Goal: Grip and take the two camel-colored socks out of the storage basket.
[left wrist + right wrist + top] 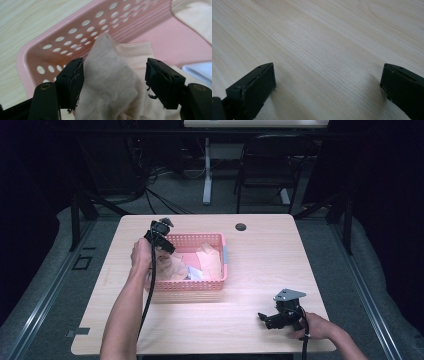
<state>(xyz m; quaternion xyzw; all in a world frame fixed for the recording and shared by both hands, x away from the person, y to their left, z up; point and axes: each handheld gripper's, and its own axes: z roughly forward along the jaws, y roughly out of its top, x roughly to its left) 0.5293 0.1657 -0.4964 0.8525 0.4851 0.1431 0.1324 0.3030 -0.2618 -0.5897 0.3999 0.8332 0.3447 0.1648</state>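
High view: the person's left forearm reaches up from the bottom edge, wrist bent, tipping the left hand-held gripper (161, 236) down into the left end of the pink basket (224, 265) on the bench (260, 255). Beige cloths (210, 260) lie in the basket. The right hand (314, 326) rests low on the bench near its right front corner, its right hand-held gripper (267, 318) lying almost level and pointing left, well apart from the basket.

Left gripper view: the jaws stand partly spread around a raised fold of beige cloth (110, 82); the left pad (75, 82) touches it, the right one stands clear.

Right gripper view: the jaws stand wide apart over bare wood.
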